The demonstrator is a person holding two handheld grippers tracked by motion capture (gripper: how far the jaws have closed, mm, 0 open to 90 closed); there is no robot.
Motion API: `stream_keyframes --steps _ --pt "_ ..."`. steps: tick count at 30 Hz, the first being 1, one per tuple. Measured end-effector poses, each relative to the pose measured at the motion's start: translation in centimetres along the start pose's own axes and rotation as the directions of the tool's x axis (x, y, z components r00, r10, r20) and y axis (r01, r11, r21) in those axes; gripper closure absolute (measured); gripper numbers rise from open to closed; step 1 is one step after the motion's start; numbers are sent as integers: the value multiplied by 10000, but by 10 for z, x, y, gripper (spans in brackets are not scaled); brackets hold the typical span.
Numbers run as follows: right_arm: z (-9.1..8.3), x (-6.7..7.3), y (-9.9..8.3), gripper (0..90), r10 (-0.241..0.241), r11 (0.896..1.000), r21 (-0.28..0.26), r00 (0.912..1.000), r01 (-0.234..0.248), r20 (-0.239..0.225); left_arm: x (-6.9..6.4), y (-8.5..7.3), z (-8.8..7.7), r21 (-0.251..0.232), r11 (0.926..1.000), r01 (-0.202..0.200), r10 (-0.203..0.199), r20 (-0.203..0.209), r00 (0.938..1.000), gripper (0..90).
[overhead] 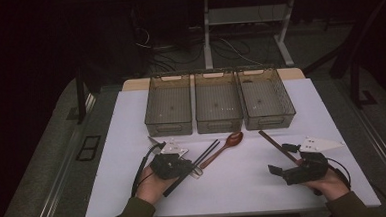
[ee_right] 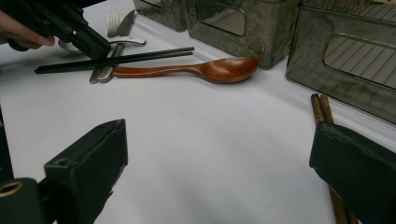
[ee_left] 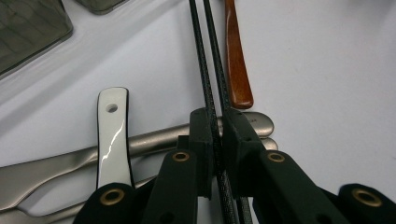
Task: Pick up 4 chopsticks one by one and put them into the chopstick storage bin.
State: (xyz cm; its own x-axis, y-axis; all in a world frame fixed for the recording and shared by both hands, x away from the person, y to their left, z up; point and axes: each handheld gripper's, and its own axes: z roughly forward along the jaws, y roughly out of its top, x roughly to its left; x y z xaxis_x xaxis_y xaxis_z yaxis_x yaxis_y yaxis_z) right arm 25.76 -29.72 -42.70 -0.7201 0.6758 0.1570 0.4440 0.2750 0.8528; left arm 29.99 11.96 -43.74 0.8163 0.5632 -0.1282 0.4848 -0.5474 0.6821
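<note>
White table [overhead: 131,121], three grey mesh baskets [overhead: 218,107] in a row along its far side, cutlery laid out in front of them.

Your left gripper [overhead: 176,165] is clenched on the pair of black chopsticks [overhead: 196,164]; in the left gripper view the jaws pinch both sticks side by side, with pads [ee_left: 201,140] pressing from each flank. The grip sits roughly mid-length. The sticks lie low over the table at front left, just beside the wooden spoon [overhead: 228,142] and crossing over the steel cutlery handles [ee_left: 154,142] and a white-handled piece [ee_left: 112,135].

Your right gripper [overhead: 290,172] is released, jaws standing wide apart and holding nothing, with the brown chopsticks [overhead: 278,146] on the table just beside it.

Step in hand, by my reading: lifting the black pair clear for a basket. Keep the squeeze even so the sticks stay parallel and neither slides out. Lift straight up before moving across, since the steel handles underneath could be dragged along. Holding near the middle should keep the pair from tipping.

Long axis of the black pair: diagonal in the high view, near end toward the front-left edge, far end pointing toward the middle basket, almost parallel with the spoon. You will likely need to turn the pair to match the basket's length before lowering.
</note>
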Motion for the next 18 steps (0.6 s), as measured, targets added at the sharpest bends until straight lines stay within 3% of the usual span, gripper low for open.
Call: stream_keyframes --steps 18 --pt "0 0 0 38 14 10000 -35 10000 -14 8 0 -1 4 213 9998 14 -11 -175 9998 817"
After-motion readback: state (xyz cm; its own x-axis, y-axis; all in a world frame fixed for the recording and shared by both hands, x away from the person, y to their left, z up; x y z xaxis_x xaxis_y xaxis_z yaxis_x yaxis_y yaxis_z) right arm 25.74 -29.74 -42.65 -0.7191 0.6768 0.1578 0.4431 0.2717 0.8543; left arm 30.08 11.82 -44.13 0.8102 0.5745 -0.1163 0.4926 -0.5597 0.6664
